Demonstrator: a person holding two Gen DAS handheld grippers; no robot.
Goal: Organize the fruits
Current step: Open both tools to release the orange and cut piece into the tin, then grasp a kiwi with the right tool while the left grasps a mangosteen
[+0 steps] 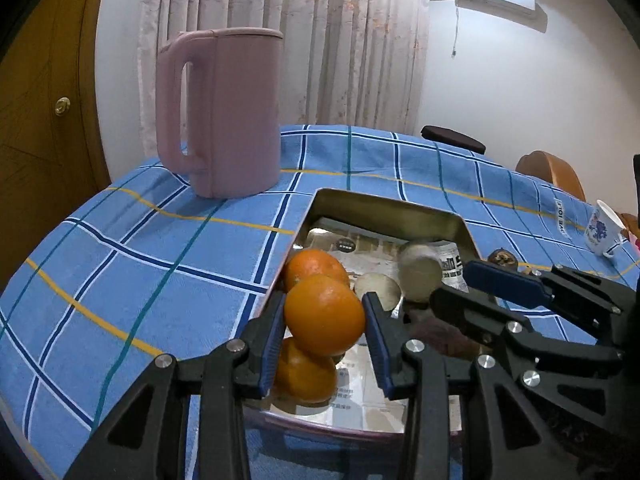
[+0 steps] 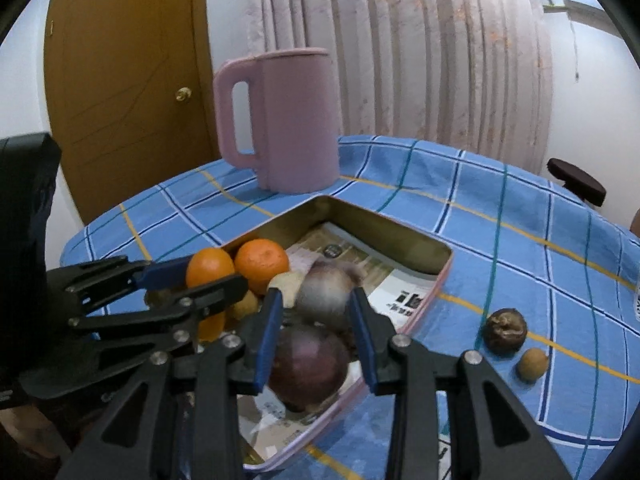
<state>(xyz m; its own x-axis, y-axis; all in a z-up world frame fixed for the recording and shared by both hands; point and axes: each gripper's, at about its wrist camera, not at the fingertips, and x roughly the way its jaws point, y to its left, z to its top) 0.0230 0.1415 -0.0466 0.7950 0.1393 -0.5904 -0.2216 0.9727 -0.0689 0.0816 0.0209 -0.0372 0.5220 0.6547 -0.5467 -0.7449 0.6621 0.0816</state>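
My left gripper (image 1: 325,316) is shut on an orange (image 1: 325,314) and holds it above the metal tray (image 1: 384,202). A second orange (image 1: 316,266) lies behind it in the tray and a third (image 1: 306,374) below it. My right gripper (image 2: 316,314) holds a round purplish-grey fruit (image 2: 326,294) between its pads, over the tray (image 2: 384,226). A dark purple fruit (image 2: 308,364) lies in the tray beneath it. The left gripper also shows in the right wrist view (image 2: 200,278), with the orange (image 2: 209,266) in it.
A pink jug (image 1: 224,112) stands on the blue checked cloth (image 1: 120,264) behind the tray. A dark wrinkled fruit (image 2: 505,330) and a small tan fruit (image 2: 532,364) lie on the cloth right of the tray. A cup (image 1: 604,232) lies at the far right.
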